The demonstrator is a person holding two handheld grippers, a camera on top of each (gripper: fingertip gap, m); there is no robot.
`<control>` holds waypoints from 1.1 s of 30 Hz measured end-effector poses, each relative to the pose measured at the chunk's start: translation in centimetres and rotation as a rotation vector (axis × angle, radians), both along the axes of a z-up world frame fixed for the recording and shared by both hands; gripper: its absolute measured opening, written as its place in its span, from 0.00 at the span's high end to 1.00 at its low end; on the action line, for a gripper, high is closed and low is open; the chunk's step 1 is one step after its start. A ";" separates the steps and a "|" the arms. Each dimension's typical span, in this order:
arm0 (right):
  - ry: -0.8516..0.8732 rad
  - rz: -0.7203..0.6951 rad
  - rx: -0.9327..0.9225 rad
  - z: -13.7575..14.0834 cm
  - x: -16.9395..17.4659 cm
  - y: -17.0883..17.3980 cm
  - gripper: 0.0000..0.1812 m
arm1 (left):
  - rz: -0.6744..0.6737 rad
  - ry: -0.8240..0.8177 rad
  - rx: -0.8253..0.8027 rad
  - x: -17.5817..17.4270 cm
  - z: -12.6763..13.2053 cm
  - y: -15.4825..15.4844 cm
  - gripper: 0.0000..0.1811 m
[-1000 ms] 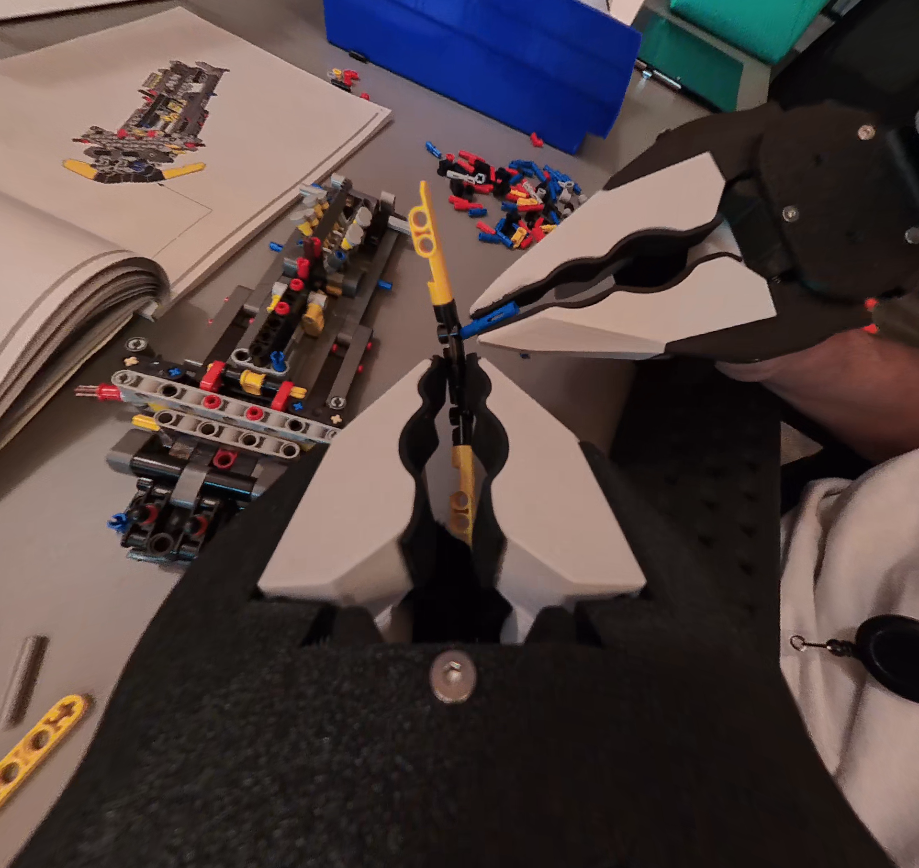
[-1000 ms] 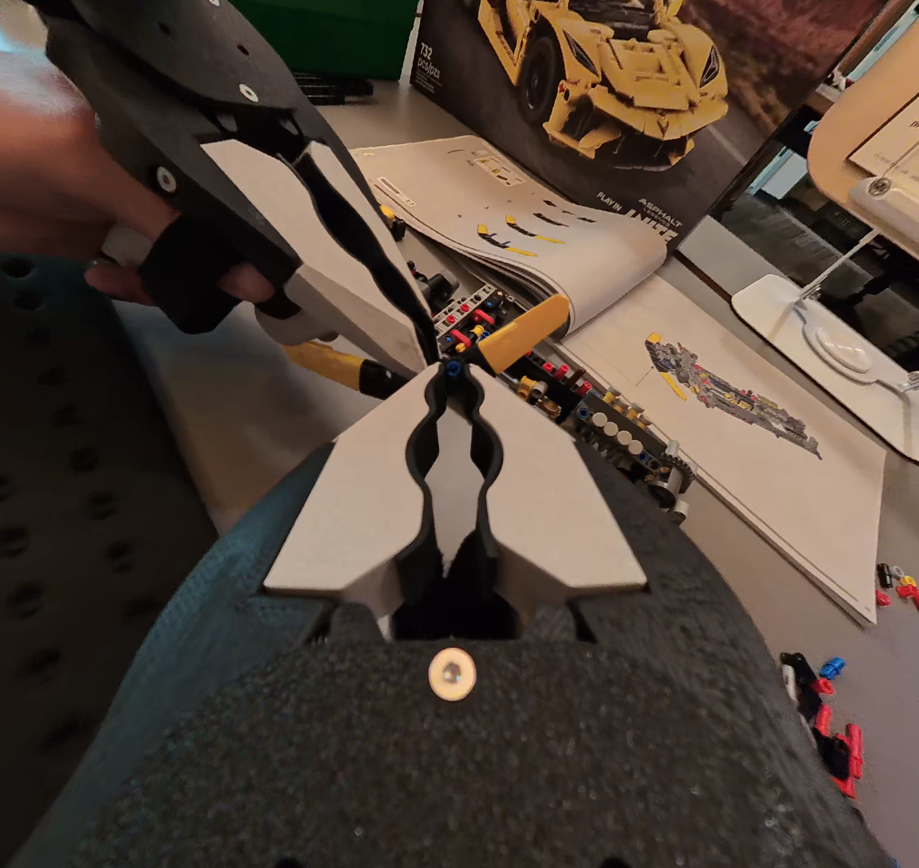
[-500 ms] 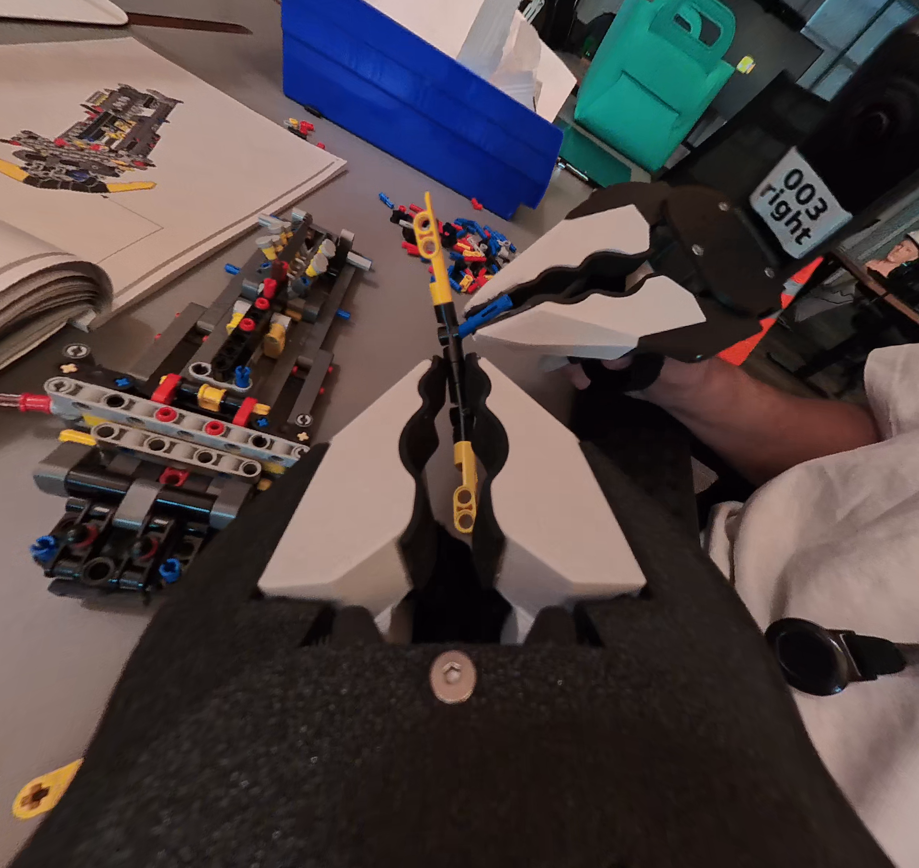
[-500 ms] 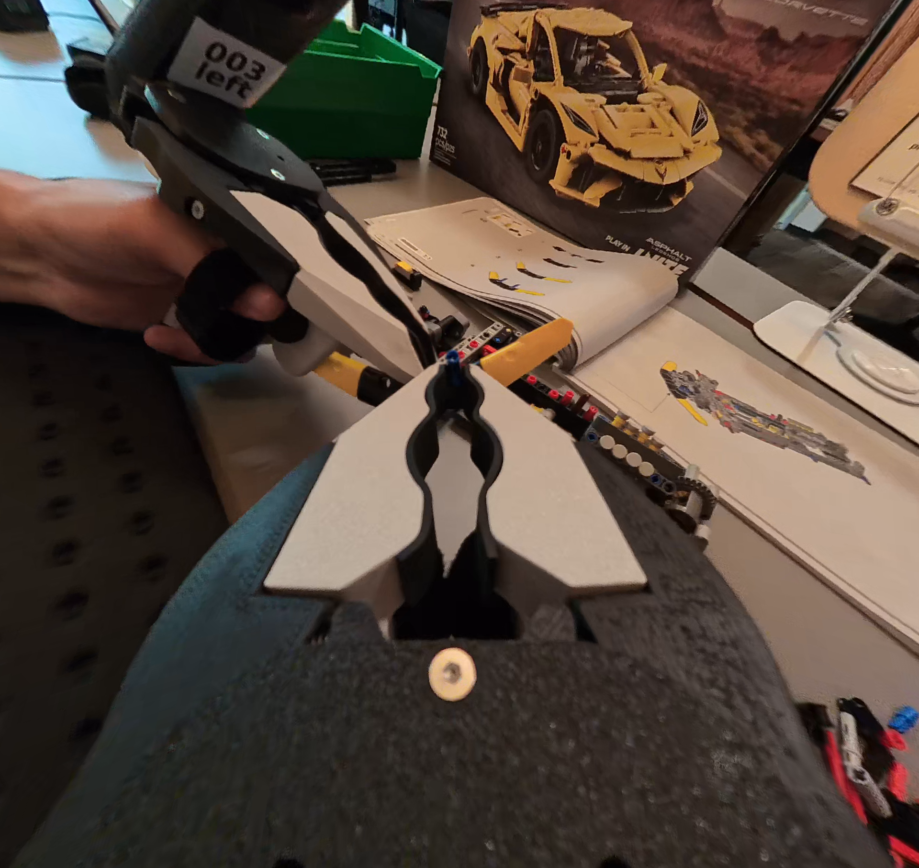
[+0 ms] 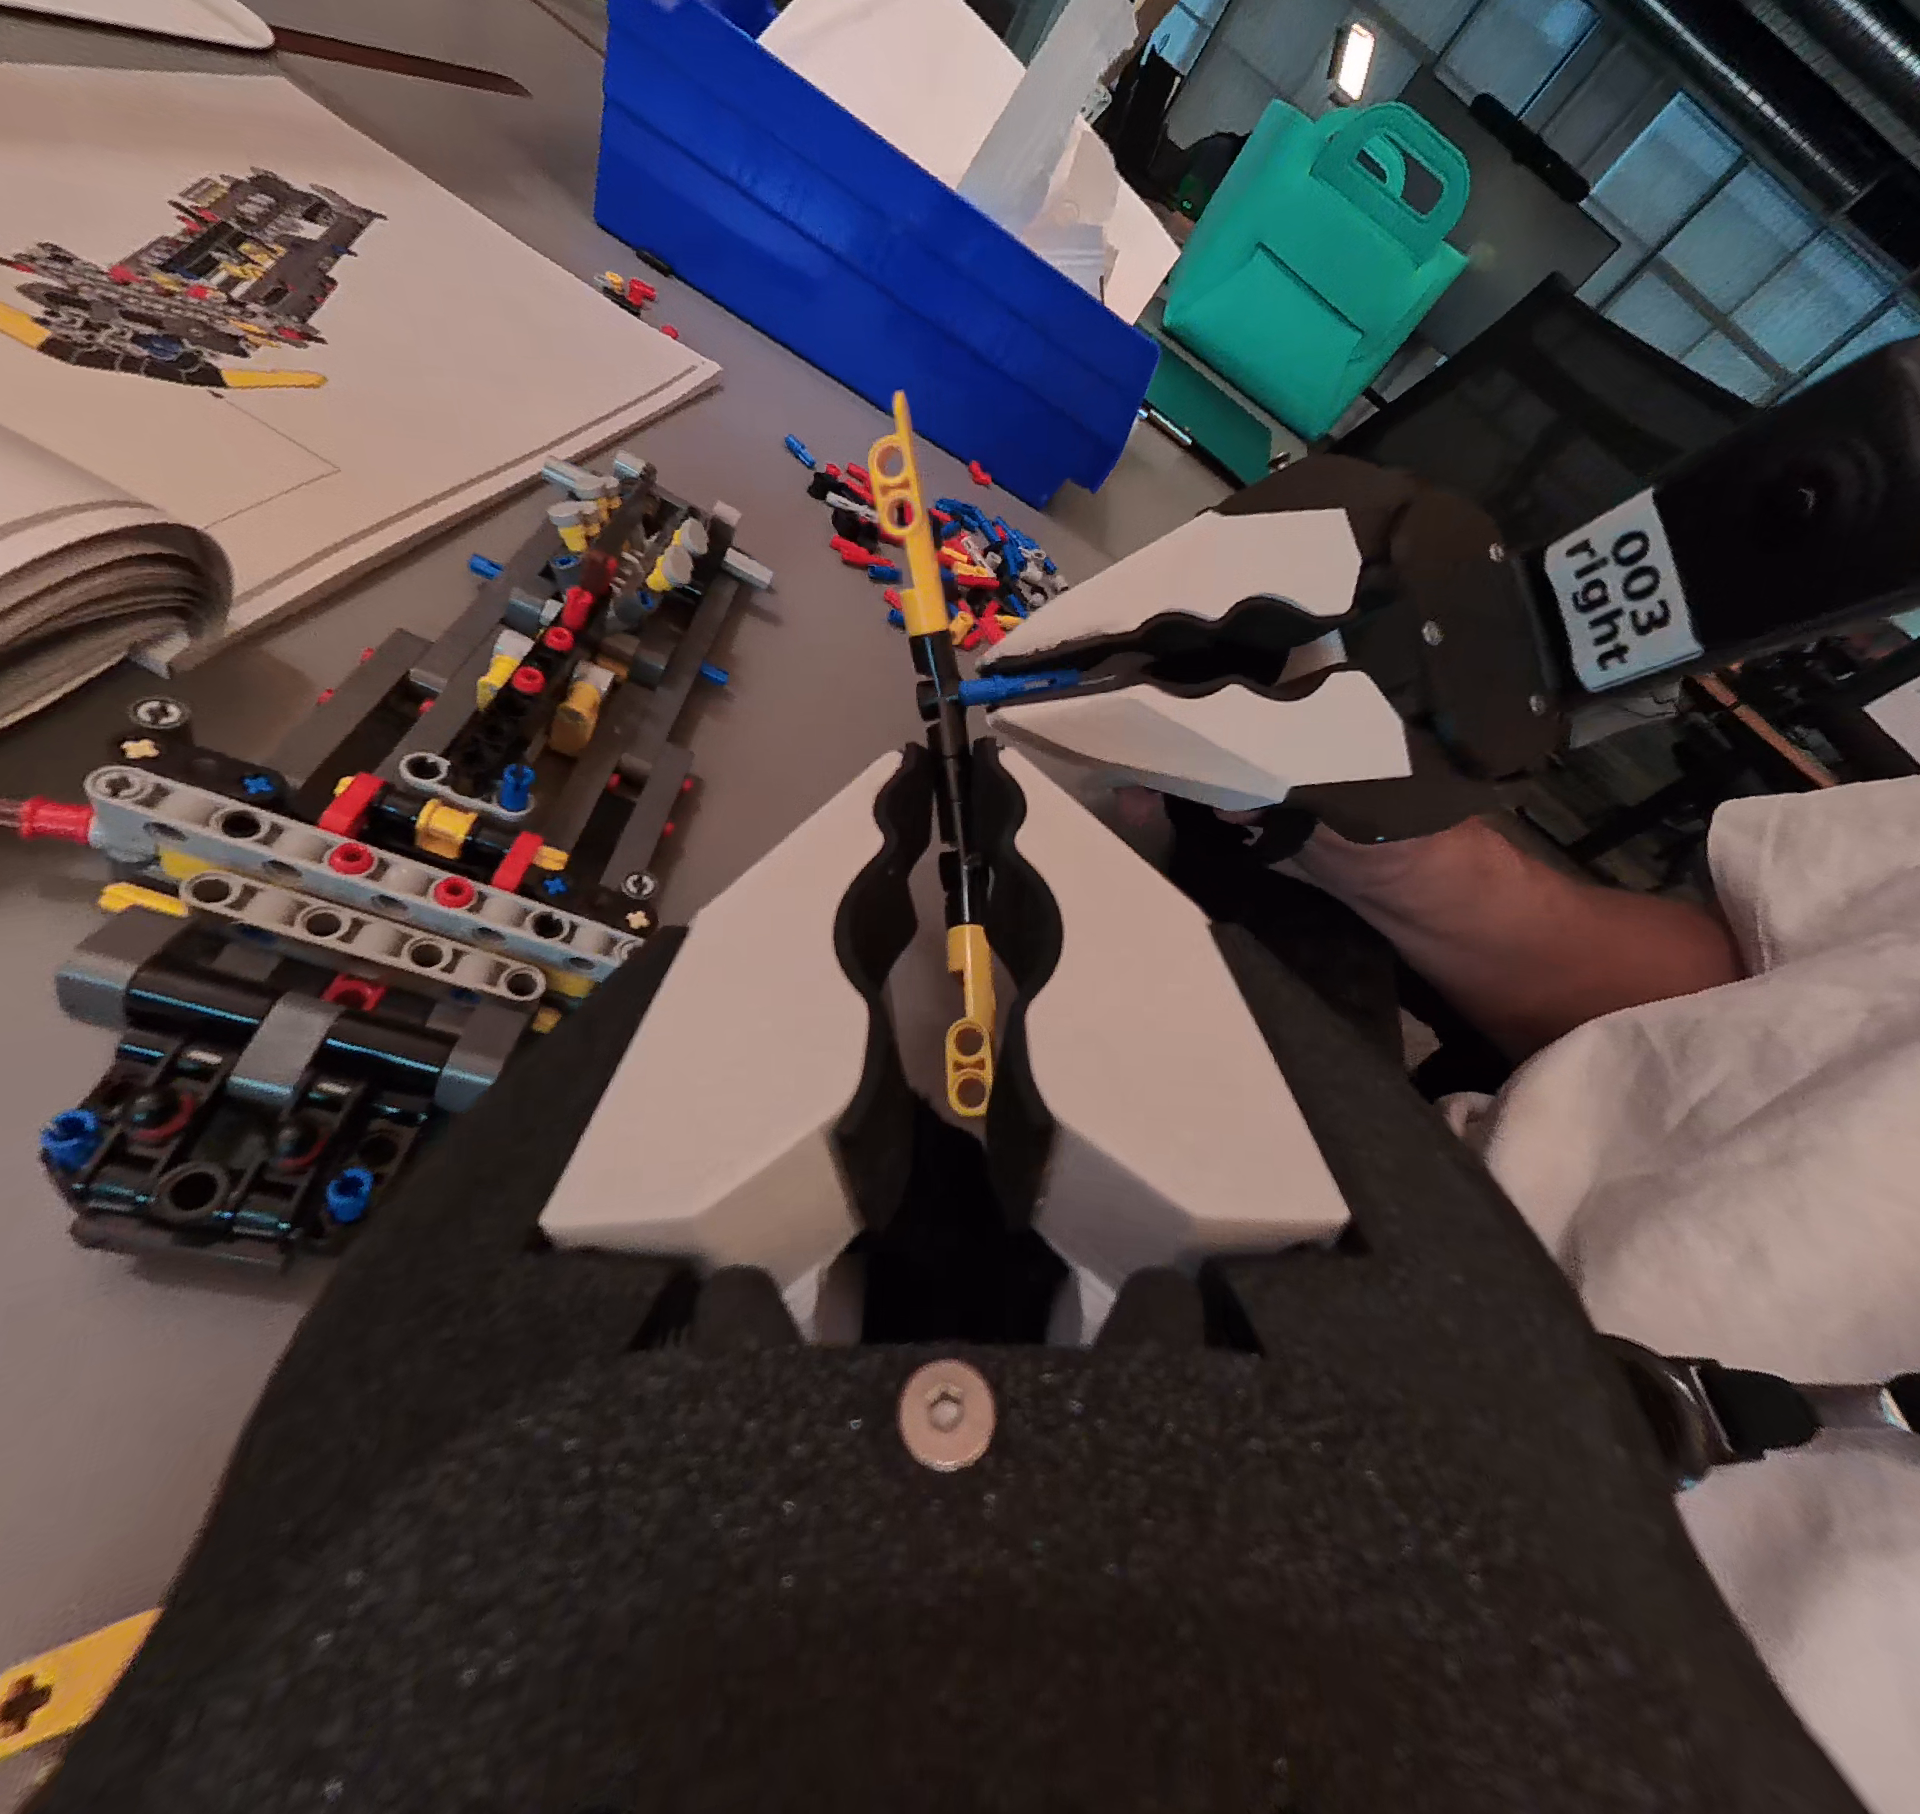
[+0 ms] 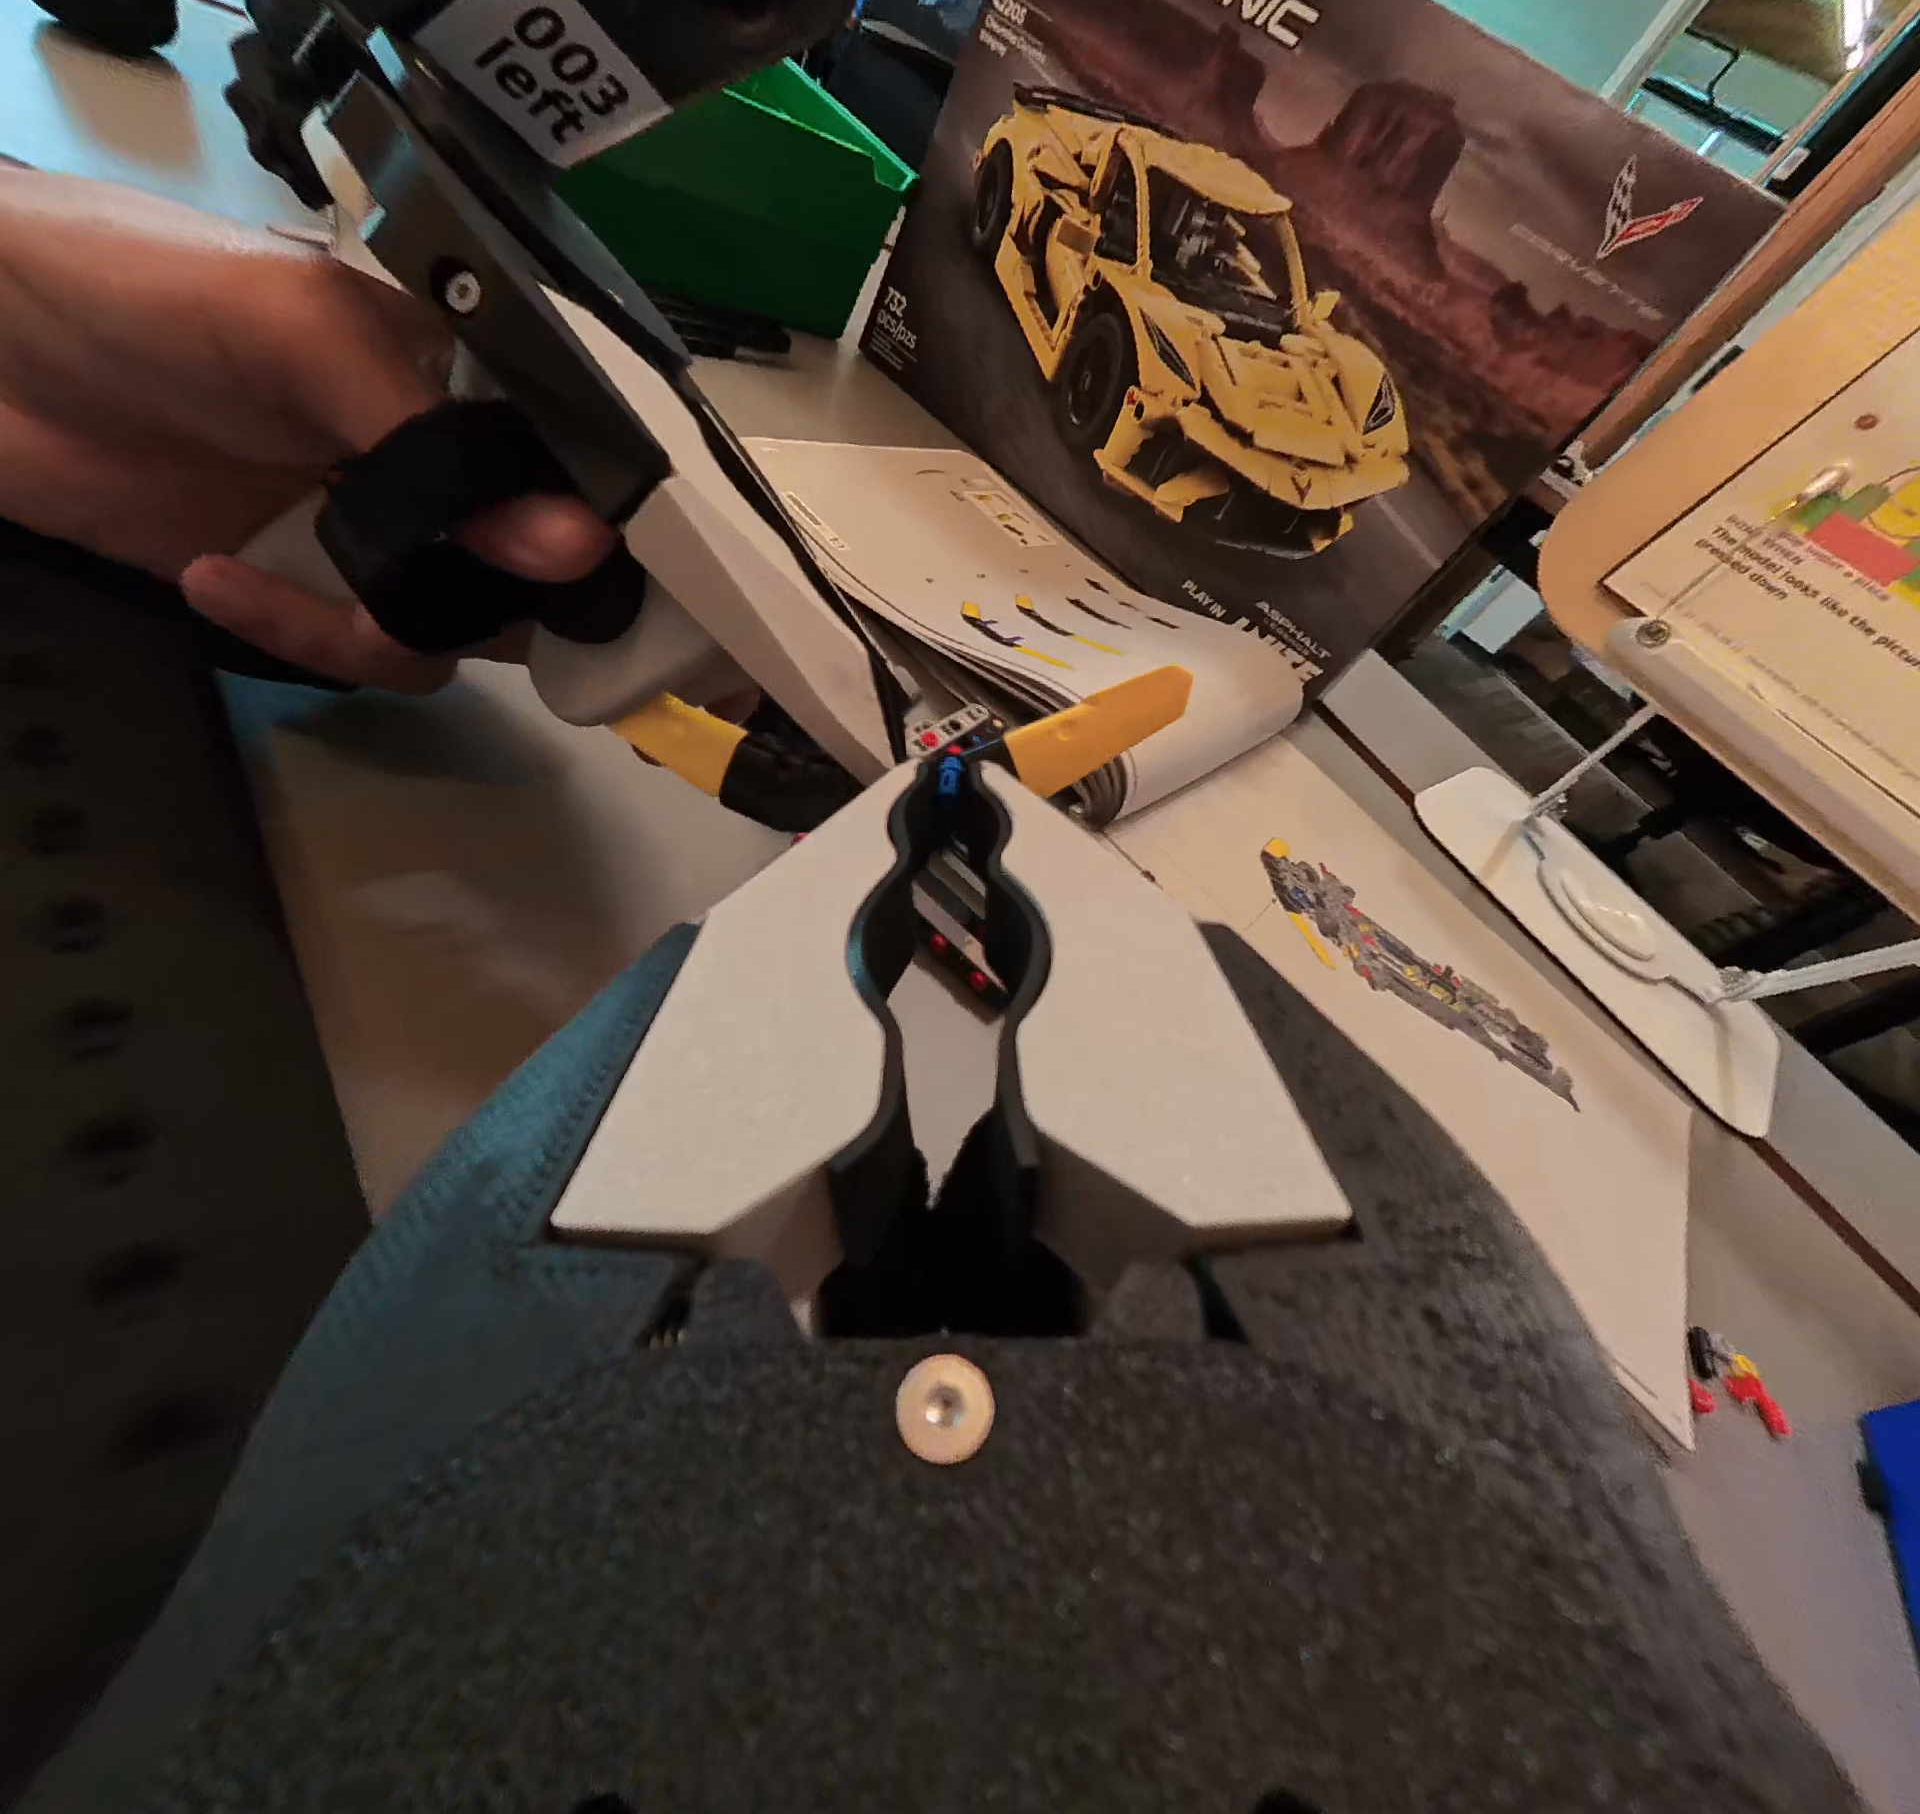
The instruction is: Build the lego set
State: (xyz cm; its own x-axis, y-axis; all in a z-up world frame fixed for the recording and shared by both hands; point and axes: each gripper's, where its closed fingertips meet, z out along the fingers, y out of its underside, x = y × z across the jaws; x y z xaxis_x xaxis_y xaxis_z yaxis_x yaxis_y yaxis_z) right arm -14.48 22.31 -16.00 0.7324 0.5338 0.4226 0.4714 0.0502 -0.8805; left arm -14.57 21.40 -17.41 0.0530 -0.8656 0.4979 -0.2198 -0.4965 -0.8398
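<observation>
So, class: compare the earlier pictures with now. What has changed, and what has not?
Both claws lifted and tilted up, so more of the room shows. Nothing was taken or released: the left claw still clamps the yellow-and-black rod, the right claw still pinches the blue pin at its side.

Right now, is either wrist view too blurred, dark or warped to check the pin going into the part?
Left wrist view: blue pin and yellow-and-black part sharp, straight edges bow at the rim, white sleeve slightly smeared. Right wrist view: pin tip small, hand soft, box evenly lit, no glare.
</observation>
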 end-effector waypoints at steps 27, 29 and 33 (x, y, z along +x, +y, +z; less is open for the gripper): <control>0.503 -0.042 -0.523 -2.0 0.4 0.2 0.98 | 0.219 0.407 1.225 -0.1 -0.8 1.9 0.97; 0.515 -0.037 -0.528 -1.9 0.4 0.2 0.98 | 0.212 0.401 1.196 -0.1 -0.8 1.8 0.97; 0.544 -0.033 -0.541 -1.8 0.6 0.2 0.98 | 0.189 0.387 1.148 0.0 -0.9 1.7 0.97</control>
State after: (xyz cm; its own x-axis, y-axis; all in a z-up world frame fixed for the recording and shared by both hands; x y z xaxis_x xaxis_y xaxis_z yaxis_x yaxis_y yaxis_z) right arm -13.91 22.51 -17.85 0.7816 0.5380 -0.3158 -0.0416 -0.4601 -0.8869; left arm -14.56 23.10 -18.27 0.2006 -0.7539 -0.6256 -0.5564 0.4379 -0.7062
